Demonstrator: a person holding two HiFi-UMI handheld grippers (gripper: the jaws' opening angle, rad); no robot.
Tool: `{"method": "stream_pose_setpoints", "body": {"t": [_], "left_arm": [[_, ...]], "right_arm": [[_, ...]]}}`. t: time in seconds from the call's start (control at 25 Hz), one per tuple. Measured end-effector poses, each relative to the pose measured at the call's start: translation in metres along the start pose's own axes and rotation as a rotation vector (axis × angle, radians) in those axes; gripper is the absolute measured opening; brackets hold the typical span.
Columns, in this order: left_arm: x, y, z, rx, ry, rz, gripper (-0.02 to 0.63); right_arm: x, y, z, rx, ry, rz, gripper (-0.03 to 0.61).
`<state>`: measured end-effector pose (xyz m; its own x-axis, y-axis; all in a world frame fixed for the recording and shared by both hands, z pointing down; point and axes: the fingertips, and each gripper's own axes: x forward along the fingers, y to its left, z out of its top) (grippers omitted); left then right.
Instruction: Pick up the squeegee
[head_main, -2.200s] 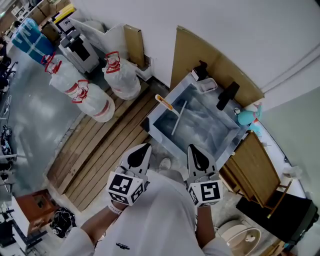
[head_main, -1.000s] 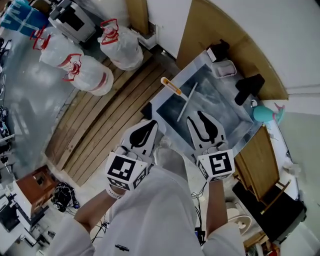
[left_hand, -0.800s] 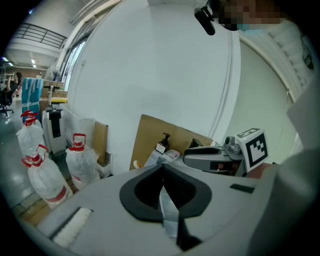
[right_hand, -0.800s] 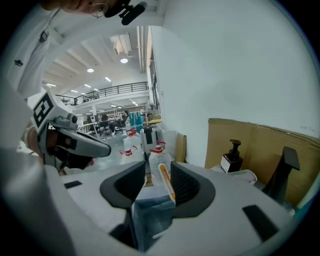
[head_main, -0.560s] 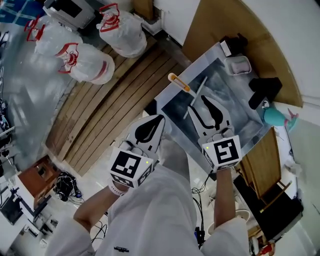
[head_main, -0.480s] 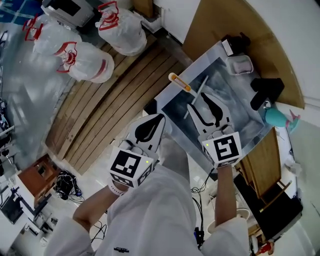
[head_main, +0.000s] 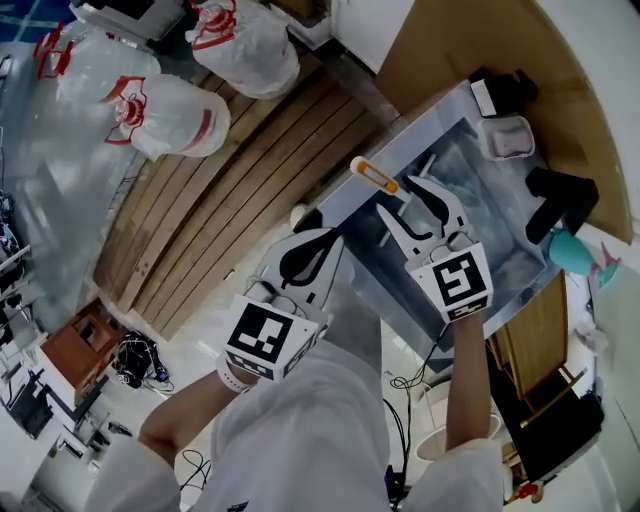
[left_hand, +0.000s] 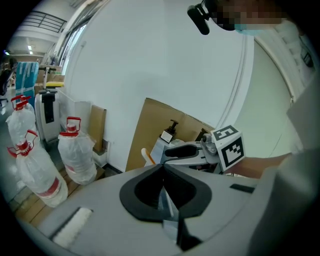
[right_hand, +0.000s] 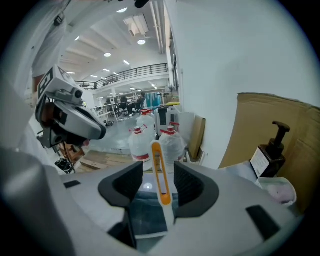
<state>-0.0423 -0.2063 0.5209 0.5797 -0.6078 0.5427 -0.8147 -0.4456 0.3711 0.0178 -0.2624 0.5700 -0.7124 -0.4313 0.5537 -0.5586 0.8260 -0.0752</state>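
So the whole thing basically came down to the right claw and the squeegee. From that claw's own view, the orange looped handle showed dead centre in the gap between the jaws. Its long axis ran pretty much straight away along the line the claw pointed, with the orange tip farthest out and the white stem closer in. The jaws were spread wide and opening, with neither pad on the handle. From the head view the handle looked to be just ahead of the tips and a touch to their left. It lay over the rim of the steel sink, and the rest of the tool was down in the basin, mostly hidden behind the claw. The left claw had its jaws together on nothing. It sat outside the sink, on the far side of the rim from the handle, so the right one was clearly nearer. Best guess: a short push forward would straddle the handle, and closing would pinch it across its narrow width.
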Motion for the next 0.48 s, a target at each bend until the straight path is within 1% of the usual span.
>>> {"method": "stream_pose_setpoints", "body": {"t": [0.16, 0.32, 0.48], "left_arm": [[0.011, 0.009, -0.006, 0.008, 0.017, 0.004, 0.005], [0.018, 0.015, -0.017, -0.007, 0.04, -0.004, 0.005], [0.021, 0.021, -0.023, -0.013, 0.045, -0.002, 0.006]], "right_arm": [[0.017, -0.004, -0.015, -0.047, 0.046, 0.043, 0.175], [0.029, -0.003, -0.023, -0.098, 0.09, 0.073, 0.175], [0.039, -0.004, -0.026, -0.123, 0.097, 0.09, 0.173]]}}
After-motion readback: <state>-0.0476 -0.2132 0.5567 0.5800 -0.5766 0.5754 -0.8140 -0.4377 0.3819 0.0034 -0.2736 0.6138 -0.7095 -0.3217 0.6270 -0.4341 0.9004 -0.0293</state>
